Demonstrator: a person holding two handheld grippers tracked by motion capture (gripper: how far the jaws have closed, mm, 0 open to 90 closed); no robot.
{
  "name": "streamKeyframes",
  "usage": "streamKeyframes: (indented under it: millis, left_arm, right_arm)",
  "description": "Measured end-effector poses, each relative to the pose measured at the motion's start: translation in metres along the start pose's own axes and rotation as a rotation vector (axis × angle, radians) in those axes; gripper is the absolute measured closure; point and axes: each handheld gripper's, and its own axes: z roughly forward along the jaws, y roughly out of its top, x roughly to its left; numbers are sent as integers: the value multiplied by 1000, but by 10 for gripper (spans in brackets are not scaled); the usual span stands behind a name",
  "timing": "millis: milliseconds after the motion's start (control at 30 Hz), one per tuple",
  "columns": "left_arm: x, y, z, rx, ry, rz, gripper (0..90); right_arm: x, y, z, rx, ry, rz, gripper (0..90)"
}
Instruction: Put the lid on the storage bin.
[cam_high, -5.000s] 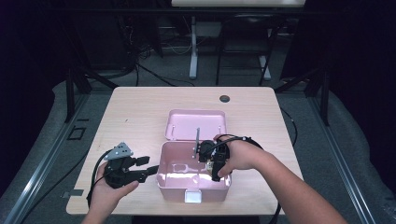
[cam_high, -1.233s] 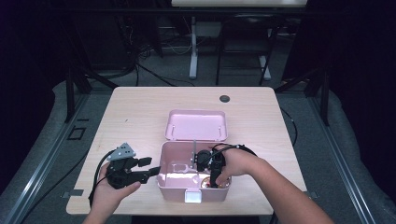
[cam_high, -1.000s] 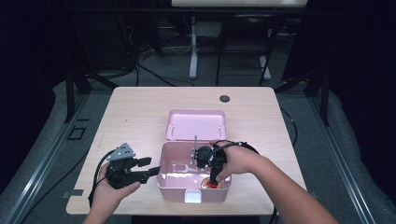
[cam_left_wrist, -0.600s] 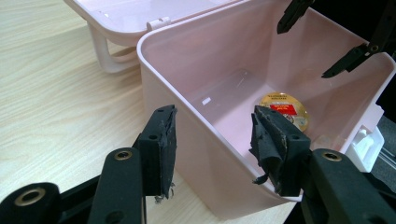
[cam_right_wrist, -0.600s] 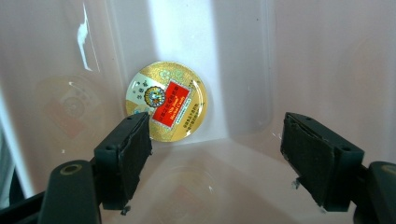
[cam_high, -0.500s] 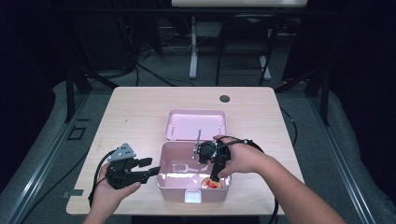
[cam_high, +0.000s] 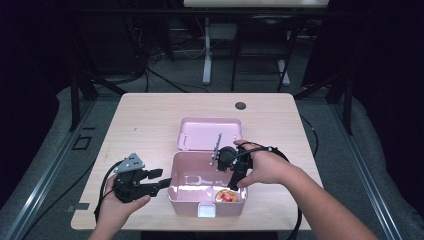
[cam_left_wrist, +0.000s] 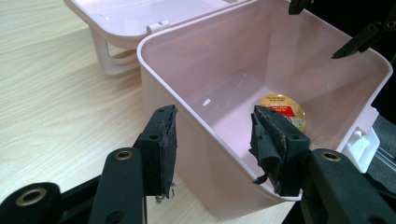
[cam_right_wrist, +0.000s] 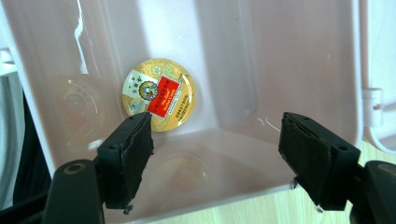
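Left gripper (cam_high: 159, 181): at the box's left wall, the wall standing between its jaws. In the left gripper view the pads (cam_left_wrist: 161, 140) stand clear on either side of the wall; released, holding nothing. The jaws have just been closing a little, with the wall between them.
Box (cam_high: 176, 190): pink plastic, open, at the table's near edge. Long axis runs left to right across the table; mouth faces up.
Lid (cam_high: 207, 131): hinged, thrown back flat on the table behind the box, inner face up.
Tin (cam_high: 226, 196): small round, gold with a red label. Lies flat on the box floor, in the near right corner, touching neither gripper. Label side up; being round, it has no long axis to speak of. Print too small to read.
Right gripper (cam_high: 231, 172): over the box's right half, pointing down into it. In the right gripper view its jaws stand apart above the tin with nothing between them; released.
Table (cam_high: 150, 115): light wood; a small dark round thing (cam_high: 241, 105) sits at the far edge.
Done, by judgement: tin is placed in the box and let go.
Left, by judgement: right gripper to clear the box; lid to be swung over and shut, the left gripper steadying the wall.
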Motion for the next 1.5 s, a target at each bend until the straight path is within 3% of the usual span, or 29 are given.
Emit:
streamKeyframes:
  millis: [133, 367, 633, 1167, 1267, 1500]
  left_arm:
    - [0, 0, -1, 2, 0, 1, 504]
    - [0, 1, -1, 3, 8, 19, 508]
    - [-3, 2, -2, -5, 1, 26, 513]
    - [-5, 1, 0, 3, 16, 43, 531]
    - [-5, 1, 0, -6, 22, 60, 532]
    - [-4, 0, 1, -34, 12, 55, 528]
  right_arm:
    - [-2, -1, -4, -2, 2, 23, 256]
    - [-4, -4, -10, -15, -11, 13, 268]
    - [-8, -8, -14, -38, -35, 34, 271]
    - [-18, -24, -21, -59, -23, 88, 326]
    - [-21, -27, -23, -72, -32, 110, 330]
    - [-30, -36, -22, -126, -53, 187, 331]
